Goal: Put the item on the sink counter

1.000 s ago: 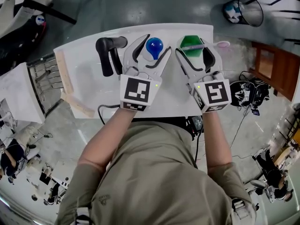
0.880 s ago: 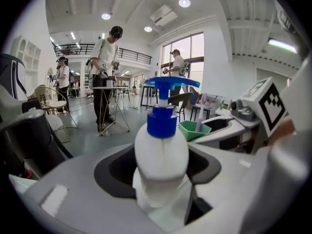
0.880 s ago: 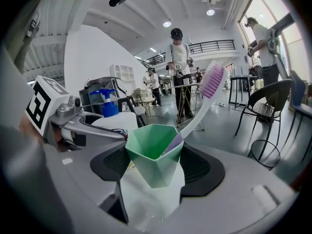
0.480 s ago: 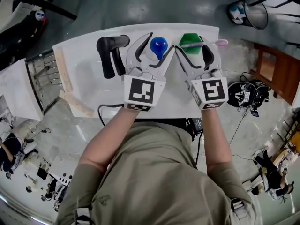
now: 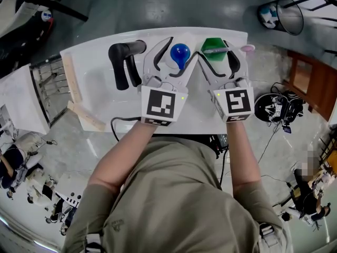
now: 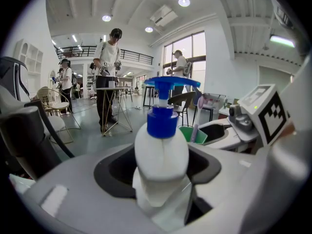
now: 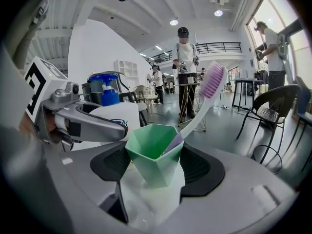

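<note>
A white soap bottle with a blue pump [image 5: 180, 52] [image 6: 161, 155] stands on the white sink counter [image 5: 95, 83]. My left gripper [image 5: 174, 54] [image 6: 161, 179] is open, its jaws one on each side of the bottle. A green cup [image 5: 213, 46] [image 7: 153, 152] holding a pink toothbrush [image 5: 238, 49] [image 7: 207, 89] stands on the counter to the right of the bottle. My right gripper [image 5: 218, 54] [image 7: 156, 179] is open around the cup, with dark pad showing on both sides of it.
A black faucet [image 5: 124, 57] rises from the counter left of the bottle. The counter's far edge [image 5: 158, 31] lies just beyond both items. A wire bin [image 5: 281, 12] stands on the floor at the upper right. People stand in the background [image 6: 109, 77].
The right gripper's marker cube has swung slightly left. Bottle and cup keep their places between the jaws. The view has shifted a little.
</note>
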`<action>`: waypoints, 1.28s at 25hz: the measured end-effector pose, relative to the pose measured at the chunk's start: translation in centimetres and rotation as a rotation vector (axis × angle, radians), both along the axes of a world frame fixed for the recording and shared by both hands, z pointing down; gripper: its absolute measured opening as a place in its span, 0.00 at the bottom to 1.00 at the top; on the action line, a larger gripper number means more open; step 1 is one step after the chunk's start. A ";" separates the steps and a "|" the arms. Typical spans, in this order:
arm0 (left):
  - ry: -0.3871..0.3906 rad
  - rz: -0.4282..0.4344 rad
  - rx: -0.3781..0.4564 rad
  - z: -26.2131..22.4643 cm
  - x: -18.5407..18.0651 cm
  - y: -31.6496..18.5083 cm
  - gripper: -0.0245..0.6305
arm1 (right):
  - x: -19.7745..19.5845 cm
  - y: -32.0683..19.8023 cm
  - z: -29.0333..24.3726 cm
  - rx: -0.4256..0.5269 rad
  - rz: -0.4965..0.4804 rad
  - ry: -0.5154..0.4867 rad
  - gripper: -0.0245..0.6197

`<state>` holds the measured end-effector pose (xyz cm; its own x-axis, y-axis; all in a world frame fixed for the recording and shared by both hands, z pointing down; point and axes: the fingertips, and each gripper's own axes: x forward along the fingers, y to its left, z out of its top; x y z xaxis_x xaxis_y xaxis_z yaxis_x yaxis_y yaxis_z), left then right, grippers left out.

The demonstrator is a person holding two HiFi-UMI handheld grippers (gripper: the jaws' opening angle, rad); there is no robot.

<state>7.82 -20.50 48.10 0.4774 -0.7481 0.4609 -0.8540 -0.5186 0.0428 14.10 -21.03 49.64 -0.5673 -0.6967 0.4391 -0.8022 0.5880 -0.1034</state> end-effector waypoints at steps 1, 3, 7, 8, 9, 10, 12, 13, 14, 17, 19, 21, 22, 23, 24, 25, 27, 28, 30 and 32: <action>0.000 0.001 0.000 0.0 0.0 0.0 0.46 | -0.1 0.0 0.1 0.004 -0.004 0.004 0.54; -0.005 0.003 0.001 0.1 0.1 0.1 0.46 | -0.1 0.1 0.2 0.013 -0.010 0.015 0.54; -0.023 0.000 -0.014 0.7 0.0 0.1 0.45 | 0.0 0.2 0.6 0.024 -0.017 0.031 0.54; -0.023 -0.001 -0.018 0.8 -0.1 0.1 0.45 | 0.1 0.2 0.7 0.024 -0.018 0.033 0.54; -0.023 0.000 -0.019 0.8 -0.1 0.2 0.45 | 0.1 0.3 0.8 0.023 -0.019 0.034 0.54; -0.023 0.000 -0.020 0.9 0.0 0.2 0.45 | 0.1 0.3 0.9 0.022 -0.020 0.036 0.54; -0.024 0.003 -0.023 0.9 0.1 0.3 0.45 | 0.1 0.3 1.1 0.018 -0.020 0.038 0.54; -0.027 0.005 -0.025 1.0 0.1 0.3 0.45 | 0.1 0.3 1.2 0.017 -0.020 0.038 0.54; -0.030 0.005 -0.027 1.1 0.1 0.3 0.45 | 0.1 0.3 1.2 0.016 -0.021 0.038 0.54; -0.031 0.005 -0.029 1.1 0.1 0.2 0.45 | 0.1 0.2 1.2 0.019 -0.022 0.036 0.54; -0.030 0.011 -0.031 1.2 0.2 0.2 0.46 | 0.0 0.1 1.2 0.020 -0.024 0.035 0.55; -0.029 0.020 -0.032 1.2 0.4 0.2 0.46 | 0.0 0.1 1.3 0.014 -0.021 0.026 0.55; -0.028 0.022 -0.032 1.2 0.4 0.2 0.46 | 0.1 0.1 1.4 0.011 -0.018 0.022 0.55; -0.027 0.022 -0.032 1.2 0.4 0.2 0.46 | 0.1 0.1 1.4 0.009 -0.016 0.019 0.55; -0.027 0.022 -0.032 1.2 0.4 0.2 0.46 | 0.1 0.1 1.4 0.008 -0.014 0.017 0.55; -0.028 0.022 -0.033 1.2 0.4 0.2 0.46 | 0.2 0.1 1.4 0.007 -0.013 0.016 0.55; -0.029 0.022 -0.035 1.2 0.4 0.2 0.46 | 0.3 0.1 1.4 0.002 -0.006 0.018 0.55; -0.029 0.022 -0.036 1.2 0.4 0.2 0.46 | 0.3 0.1 1.4 -0.001 -0.002 0.018 0.55; -0.029 0.023 -0.039 1.2 0.4 0.3 0.46 | 0.4 0.1 1.5 0.001 -0.001 0.017 0.55; -0.029 0.022 -0.041 1.2 0.3 0.3 0.46 | 0.4 0.2 1.5 0.004 -0.005 0.018 0.55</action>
<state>8.14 -20.23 49.32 0.4792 -0.7177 0.5052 -0.8437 -0.5353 0.0398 14.49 -20.81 51.15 -0.5624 -0.6960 0.4464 -0.8012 0.5921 -0.0863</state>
